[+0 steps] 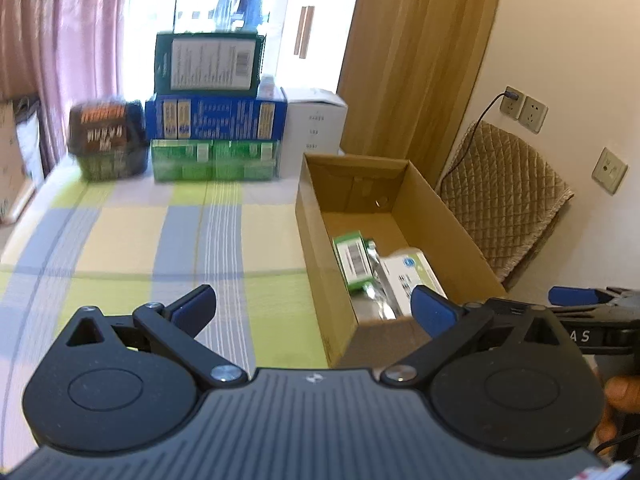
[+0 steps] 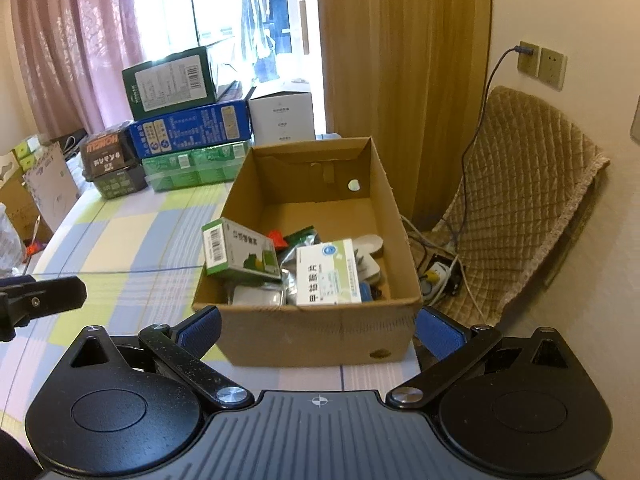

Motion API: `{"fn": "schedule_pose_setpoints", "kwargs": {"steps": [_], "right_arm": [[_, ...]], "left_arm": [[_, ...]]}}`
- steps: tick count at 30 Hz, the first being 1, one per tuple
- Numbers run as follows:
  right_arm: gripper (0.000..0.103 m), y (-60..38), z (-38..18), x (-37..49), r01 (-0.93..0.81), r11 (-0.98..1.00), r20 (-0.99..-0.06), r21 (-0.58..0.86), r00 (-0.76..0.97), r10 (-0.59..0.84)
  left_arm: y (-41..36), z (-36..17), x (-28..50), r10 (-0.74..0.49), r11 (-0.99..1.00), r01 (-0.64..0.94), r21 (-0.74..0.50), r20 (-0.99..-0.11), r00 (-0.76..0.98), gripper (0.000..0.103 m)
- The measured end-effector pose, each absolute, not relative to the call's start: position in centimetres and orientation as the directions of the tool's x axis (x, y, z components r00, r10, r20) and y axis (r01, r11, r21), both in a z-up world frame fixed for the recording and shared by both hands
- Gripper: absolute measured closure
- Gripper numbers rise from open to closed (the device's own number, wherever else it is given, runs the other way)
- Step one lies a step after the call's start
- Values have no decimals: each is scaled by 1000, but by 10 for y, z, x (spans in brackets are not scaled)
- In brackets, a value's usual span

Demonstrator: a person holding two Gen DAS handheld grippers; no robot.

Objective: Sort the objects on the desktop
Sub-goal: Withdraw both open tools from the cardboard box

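Nearest you, both tools are empty: your left gripper (image 1: 314,308) has its fingers spread wide over the checked cloth of the desk (image 1: 120,240), and your right gripper (image 2: 318,324) is just as wide, straddling the near wall of the cardboard box (image 2: 320,332) without touching it. Inside the box lie the sorted things, a green carton (image 2: 236,252) leaning on a white medicine carton (image 2: 328,272) among foil packets. This looks like the gap between drops. Beyond, the cloth is bare; only stacked boxes (image 2: 188,120) stand at the far edge, so look for whatever remains before reaching.
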State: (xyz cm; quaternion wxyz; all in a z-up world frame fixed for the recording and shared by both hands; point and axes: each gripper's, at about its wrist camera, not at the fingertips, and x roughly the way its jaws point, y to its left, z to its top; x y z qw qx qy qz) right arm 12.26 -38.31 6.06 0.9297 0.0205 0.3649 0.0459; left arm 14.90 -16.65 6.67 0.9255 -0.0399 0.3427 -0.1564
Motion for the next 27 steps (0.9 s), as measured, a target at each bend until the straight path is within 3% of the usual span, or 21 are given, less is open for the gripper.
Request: {"fn": "schedule_pose_setpoints", "kwargs": {"steps": [13, 27], "right_arm": [[2, -378, 72, 63, -39, 992, -687, 116, 718, 109], [2, -374, 84, 31, -56, 991, -681, 124, 721, 126]], "left_arm": [[-157, 78, 102, -334, 942, 266, -204, -633, 698, 1], [-161, 80, 77, -316, 945, 291, -148, -634, 706, 1]]}}
